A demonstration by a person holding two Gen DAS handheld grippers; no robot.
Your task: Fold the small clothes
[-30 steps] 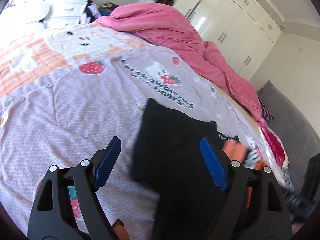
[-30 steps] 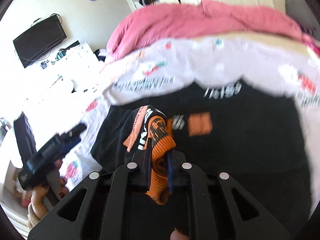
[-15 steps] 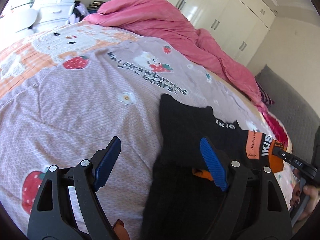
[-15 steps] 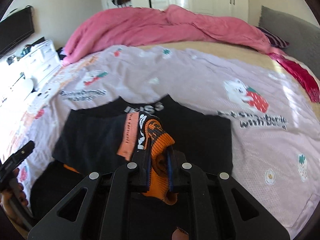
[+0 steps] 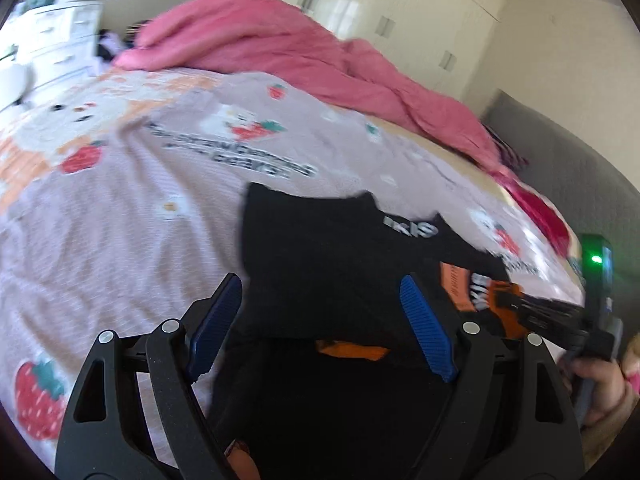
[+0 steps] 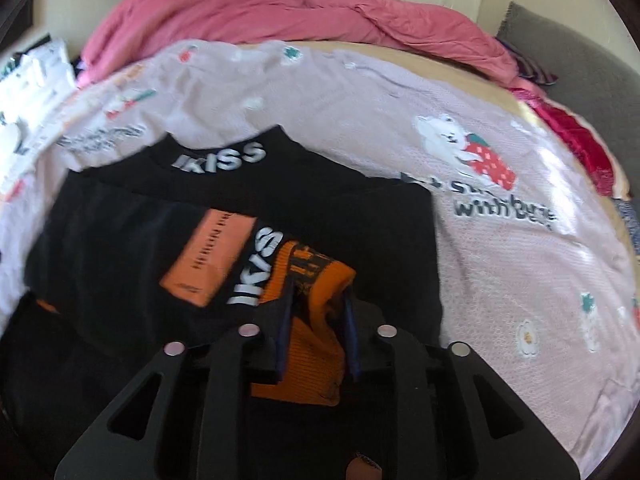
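Observation:
A small black top (image 5: 320, 248) with white "IKISS" lettering lies flat on the lilac strawberry-print bedspread (image 5: 100, 220). My left gripper (image 5: 320, 284) is open just above the top's near-left part, with nothing between its blue pads. My right gripper (image 6: 318, 296) points down over the top (image 6: 100, 240). The folded-in sleeve's orange cuff (image 6: 312, 344) sits between its jaws, which are opening and look slack on the cuff. An orange patch (image 6: 208, 256) shows beside it. In the left wrist view the right gripper (image 5: 536, 312) and the hand (image 5: 600, 384) holding it are at the right edge.
A rumpled pink duvet (image 5: 280, 48) lies along the far side of the bed. White drawers (image 5: 60, 40) stand beyond the far left corner, cream wardrobes (image 5: 400, 8) at the back. A grey upholstered headboard (image 6: 580, 68) runs along the right.
My right gripper has come down and carried the orange-cuffed sleeve across onto the top's body, and its jaws have widened. My left gripper slid sideways over the bed and stayed open.

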